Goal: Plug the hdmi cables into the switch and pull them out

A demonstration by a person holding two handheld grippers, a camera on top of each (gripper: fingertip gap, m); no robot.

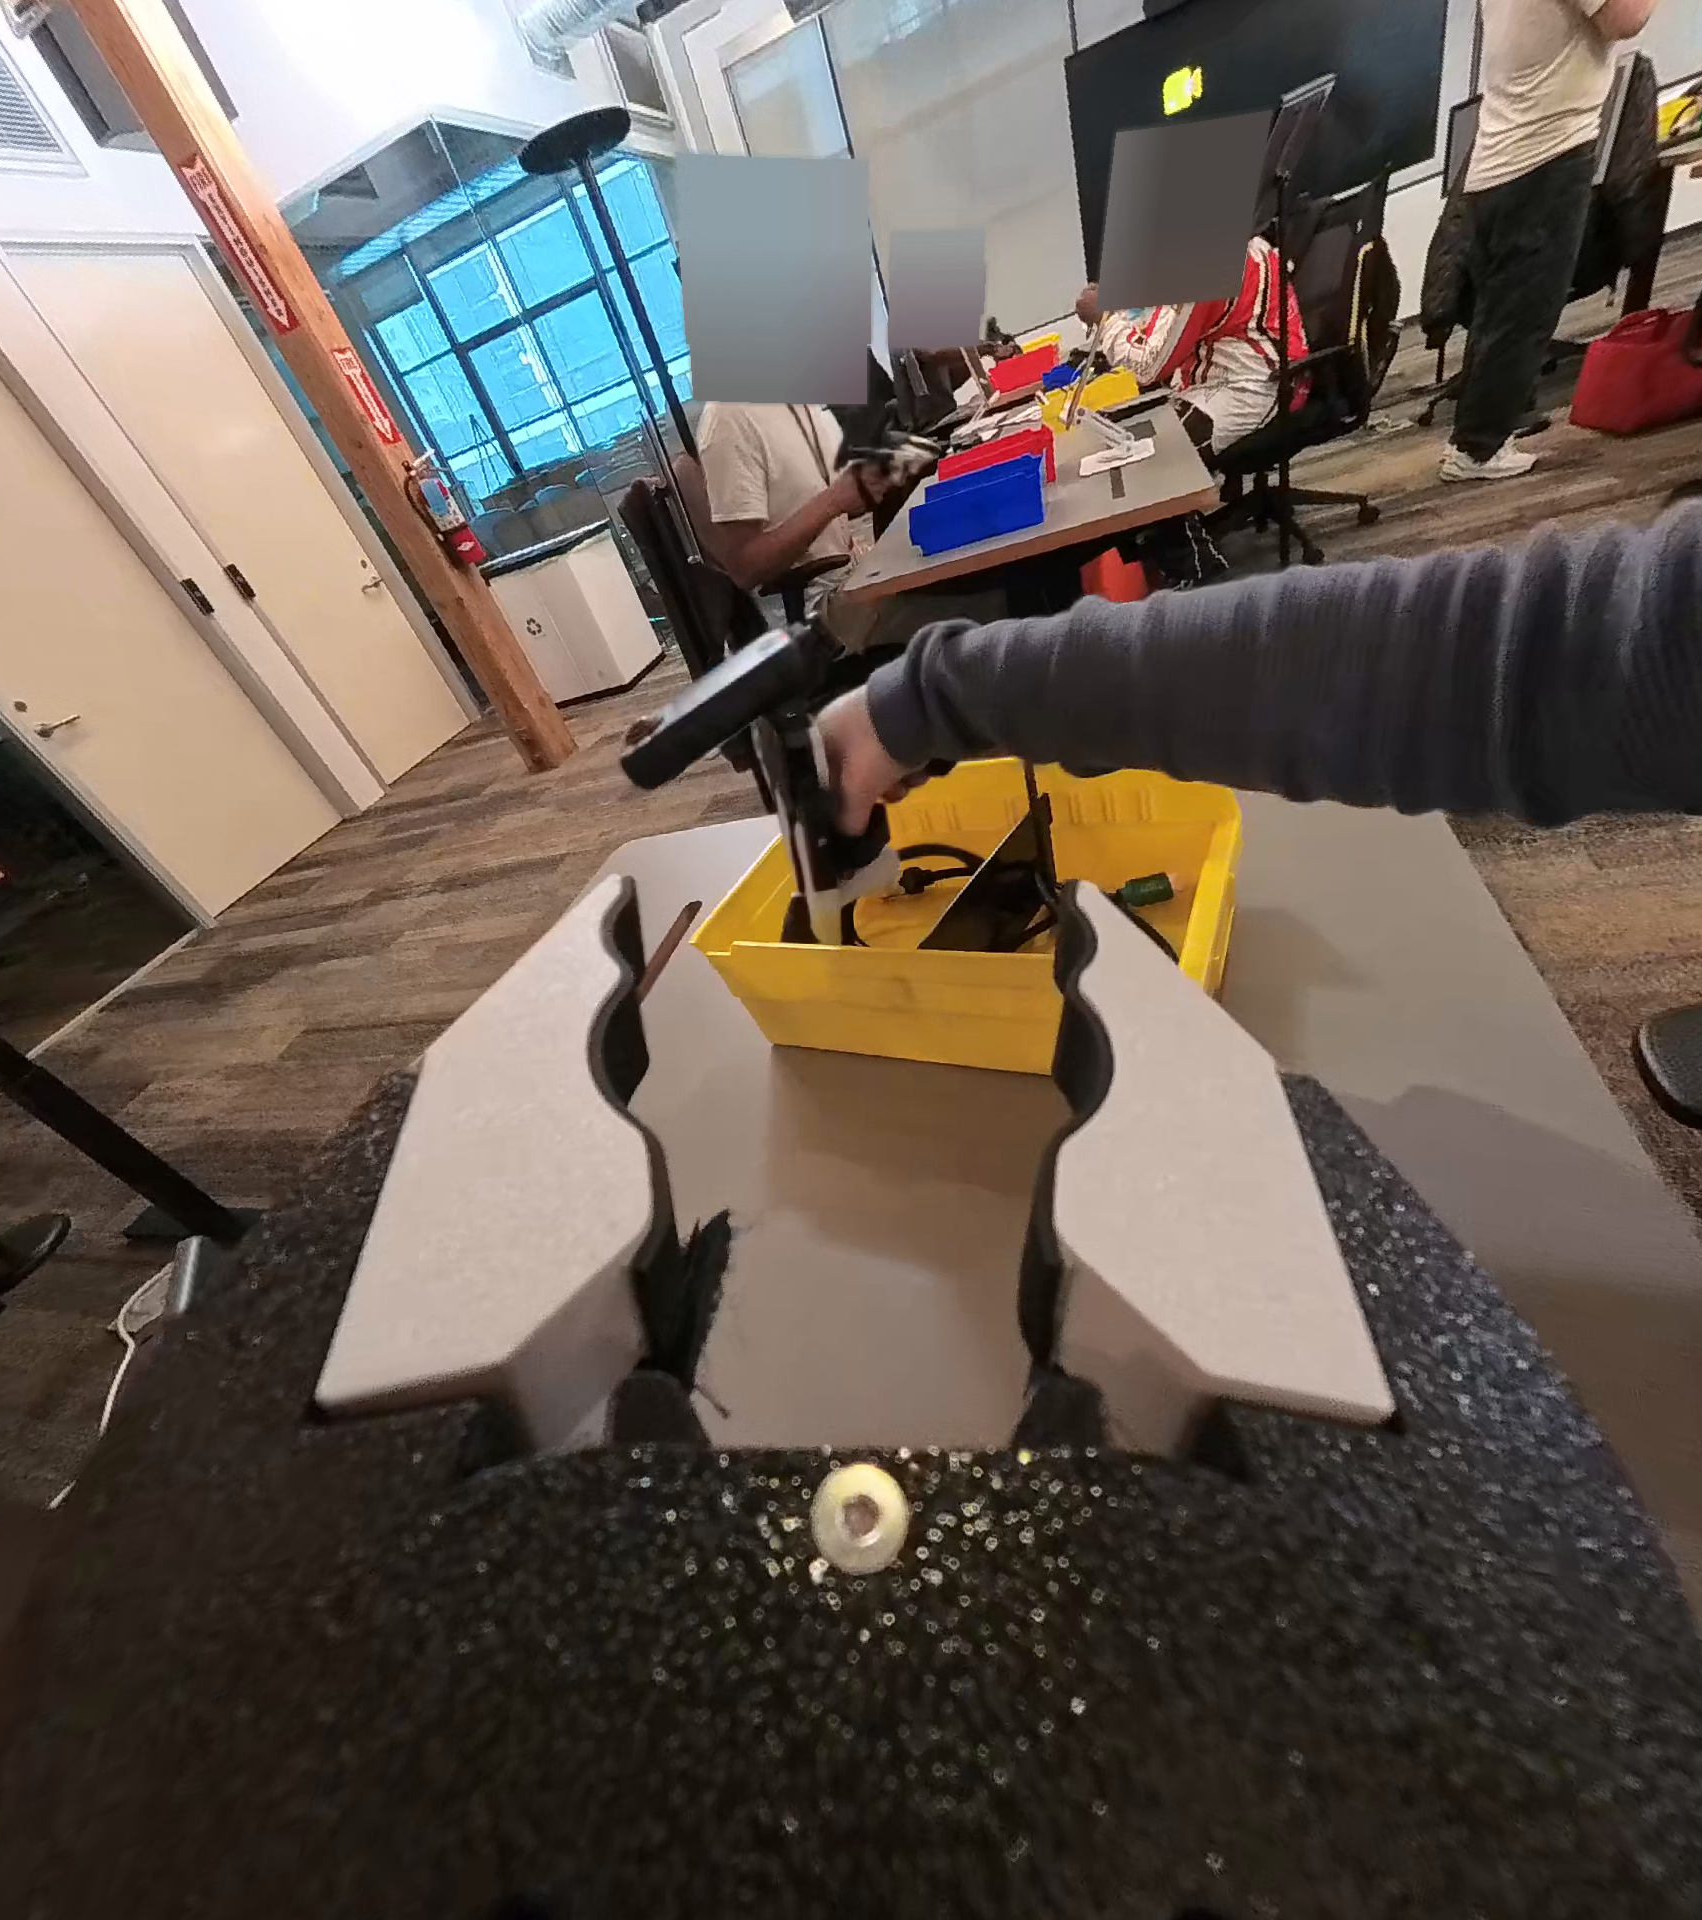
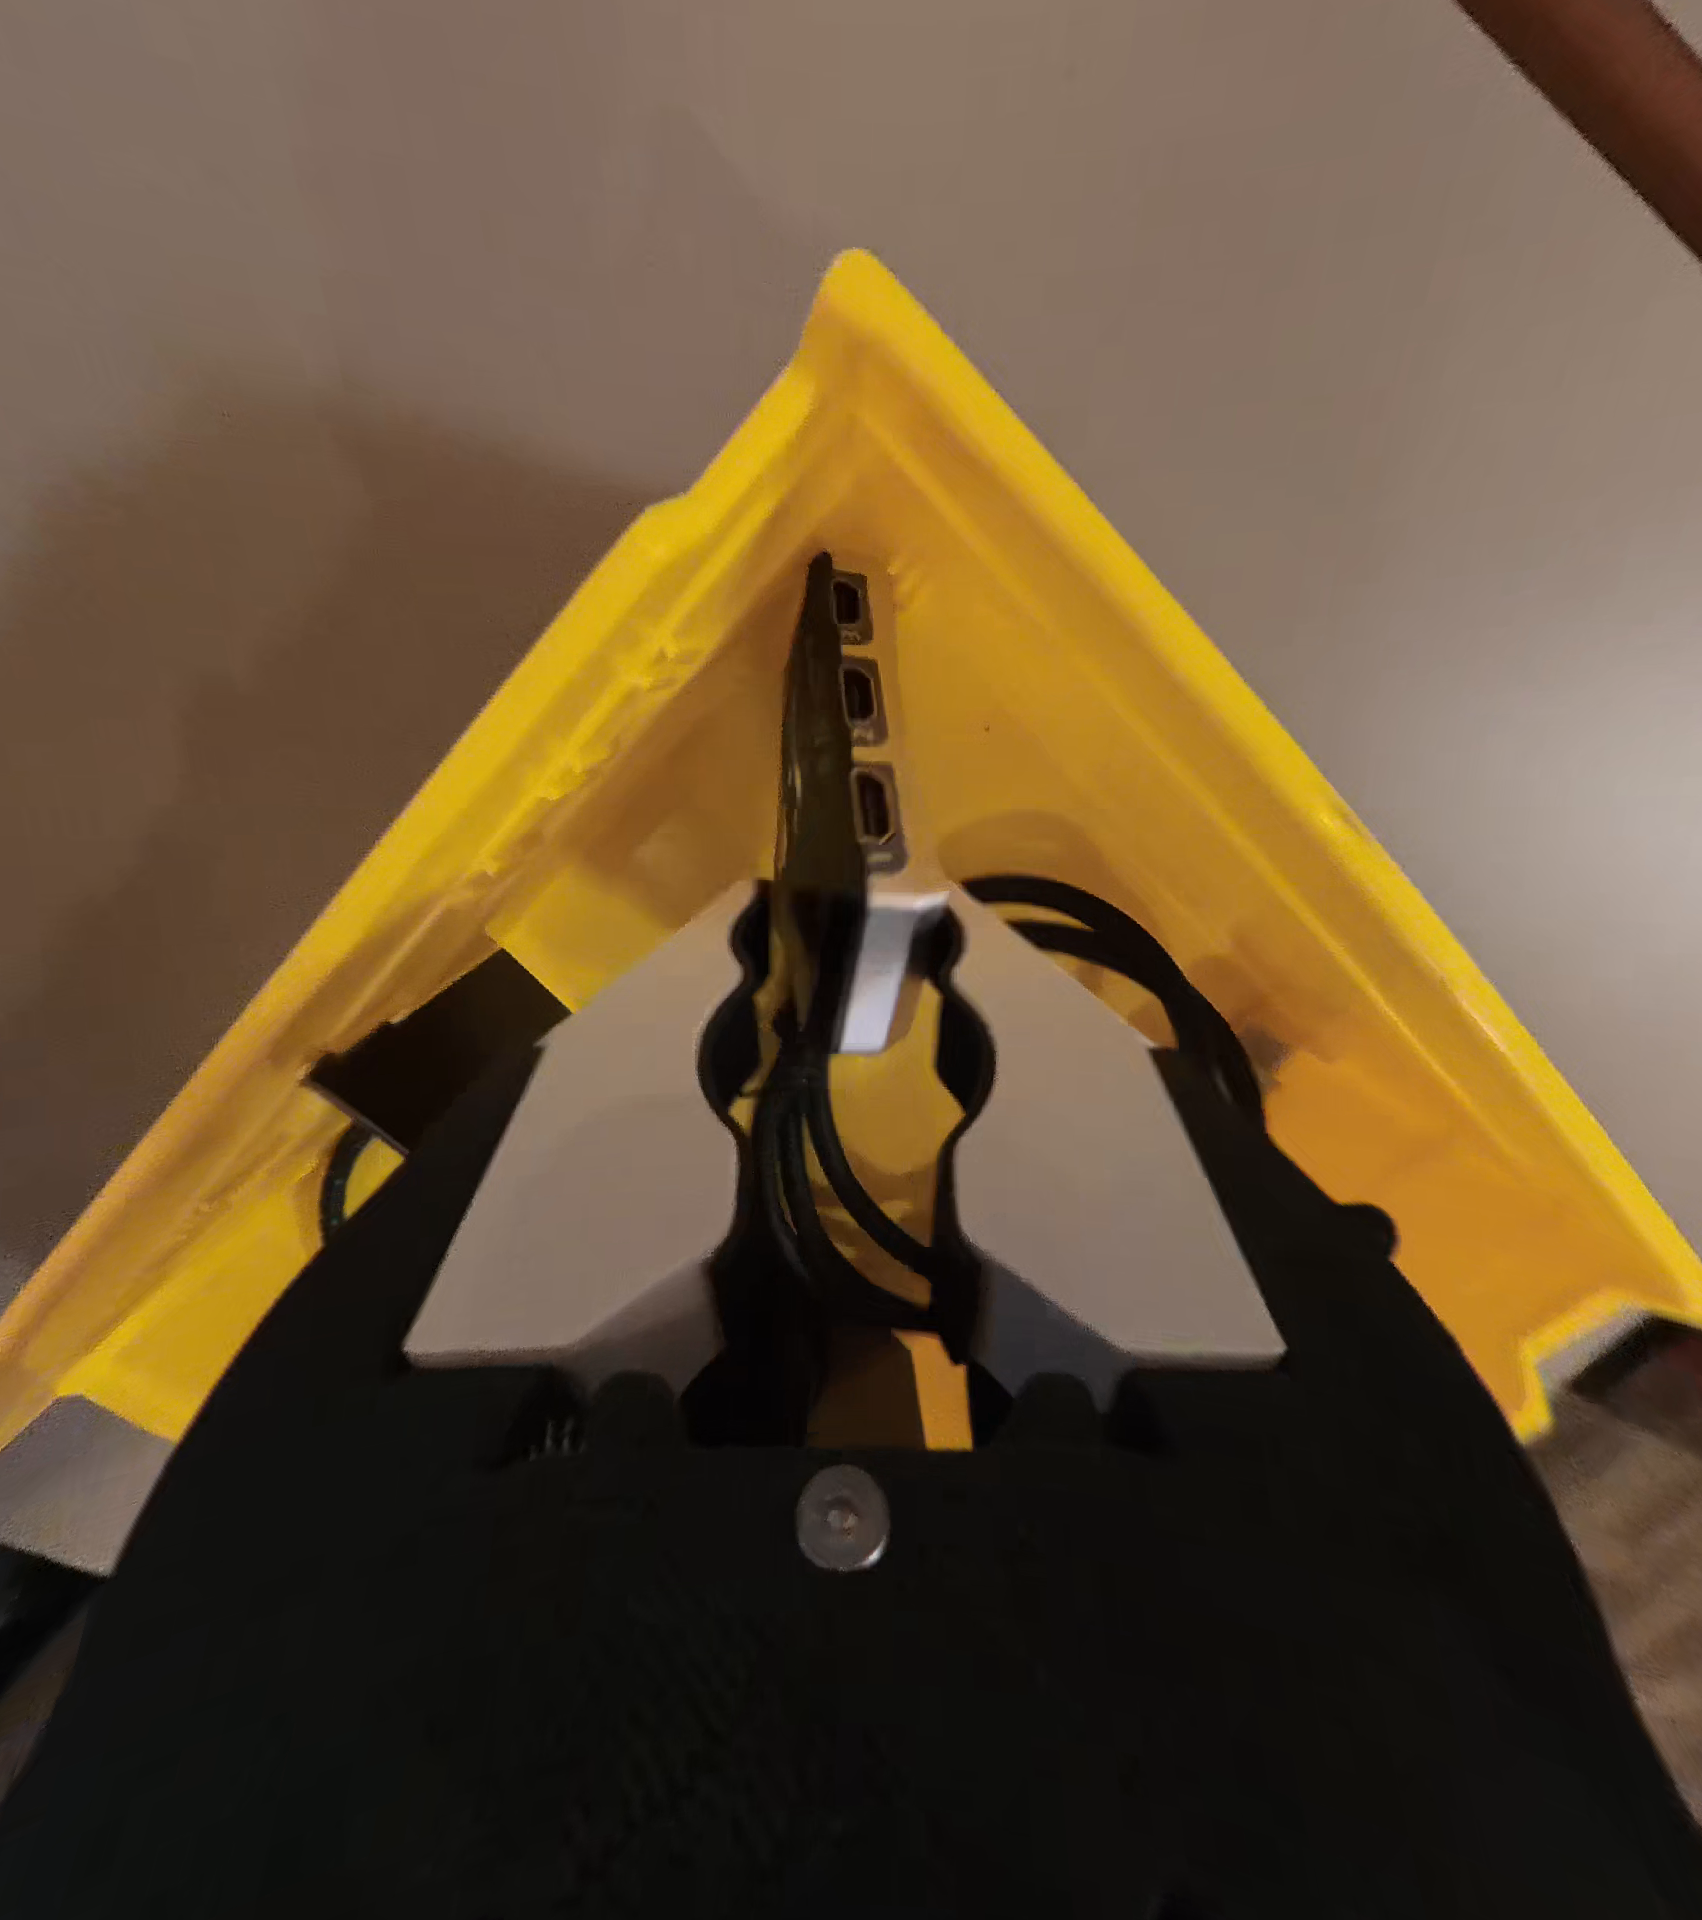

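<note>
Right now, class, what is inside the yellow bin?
Inside the yellow bin stand the switch, its three ports empty, and black cables, with the right gripper closed on the switch. The bin floor under them is hidden.

Even indoor light, soft shadows, wide-angle bending at edges, slight blur.

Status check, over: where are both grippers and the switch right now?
Left gripper open, empty, over table short of yellow bin. Right gripper inside bin, closed on switch. Ports empty; black cables loose around it.
</note>
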